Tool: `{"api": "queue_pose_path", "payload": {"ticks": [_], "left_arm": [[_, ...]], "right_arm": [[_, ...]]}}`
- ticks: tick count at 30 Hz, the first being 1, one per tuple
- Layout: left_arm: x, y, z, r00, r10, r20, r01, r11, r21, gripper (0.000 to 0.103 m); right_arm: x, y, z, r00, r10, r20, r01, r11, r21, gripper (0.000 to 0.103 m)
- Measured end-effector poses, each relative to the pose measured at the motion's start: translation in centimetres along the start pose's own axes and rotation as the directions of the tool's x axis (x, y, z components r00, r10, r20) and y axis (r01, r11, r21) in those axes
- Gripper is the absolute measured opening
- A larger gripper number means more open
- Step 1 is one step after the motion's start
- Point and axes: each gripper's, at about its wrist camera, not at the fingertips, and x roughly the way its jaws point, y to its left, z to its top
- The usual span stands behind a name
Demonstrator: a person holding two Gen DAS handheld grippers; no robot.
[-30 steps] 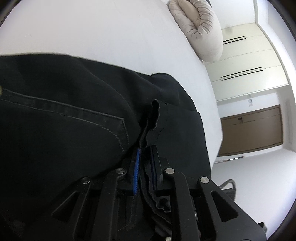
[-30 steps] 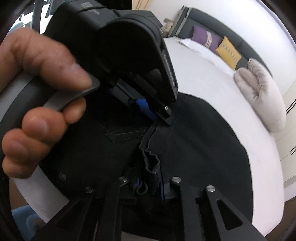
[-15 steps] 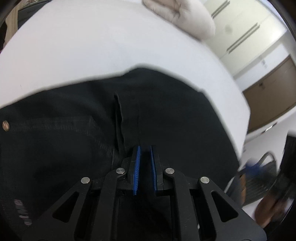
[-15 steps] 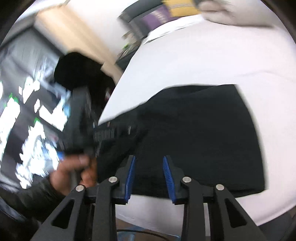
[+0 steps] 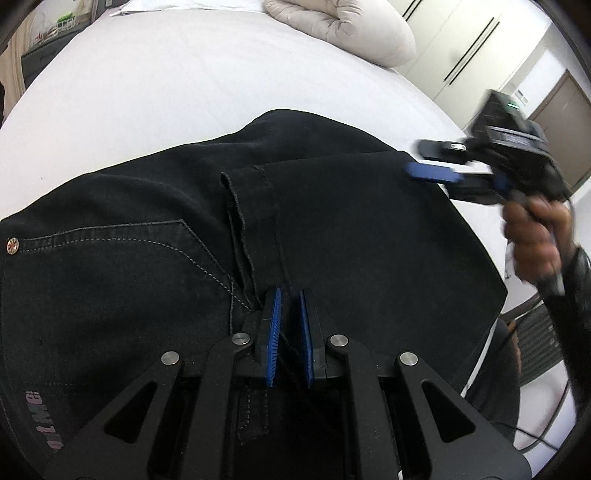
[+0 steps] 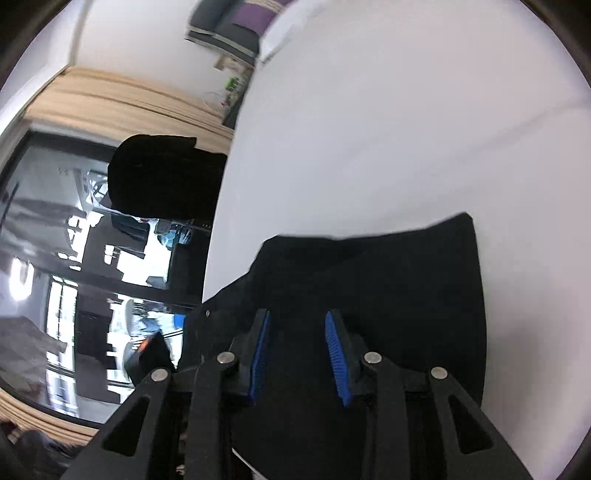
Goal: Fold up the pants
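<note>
A white bed point(image 5: 155, 85) is covered near its front edge by folded black pants point(image 5: 369, 236), long axis running left to right. The left gripper point(image 5: 290, 325) is narrowly parted, gripping nothing; the right gripper point(image 6: 299, 354) is held spread, empty.

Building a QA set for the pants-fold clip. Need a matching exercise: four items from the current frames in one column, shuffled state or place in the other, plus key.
Column 1
1. left gripper
2. right gripper
3. black pants
4. beige pillow

Column 2
A. lying folded on the white bed
B. blue pads spread wide, nothing between them
C. at the far end of the bed
D. blue pads nearly together, over the pants' hem

Pairs: 1-D, 2-B, 3-A, 4-C
</note>
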Motion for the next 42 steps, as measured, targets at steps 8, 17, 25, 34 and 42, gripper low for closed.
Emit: {"api": "queue_pose_path", "payload": {"ticks": [8,17,25,34,42], "left_arm": [[0.0,-2.3,-1.3,0.999,0.047,0.005,-0.047,0.998,0.039,0.01],[-0.2,-3.4,-1.6,0.998,0.067,0.016,-0.067,0.996,0.052,0.01],[-0.5,-2.2,-1.8,0.999,0.04,0.036,-0.04,0.999,0.018,0.01],[-11.8,3.5,-5.3,0.977,0.006,0.213,0.049,0.966,-0.253,0.011],[-21.1,11.8,-17.0,0.928,0.106,0.357,0.16,0.752,-0.64,0.099]], "right_arm": [[0.5,-3.4,-2.8,0.997,0.041,-0.062,-0.037,0.997,0.07,0.005],[-3.3,-2.4,-9.6,0.995,-0.027,-0.093,0.03,0.999,0.026,0.005],[-5.2,-3.6,-12.6,0.998,-0.053,-0.013,0.054,0.995,0.082,0.013],[-6.2,-1.4,-13.3,0.989,-0.116,0.094,0.115,0.993,0.017,0.051],[-5.4,3.9,-13.7,0.988,0.002,0.154,0.012,0.996,-0.093,0.075]]}}
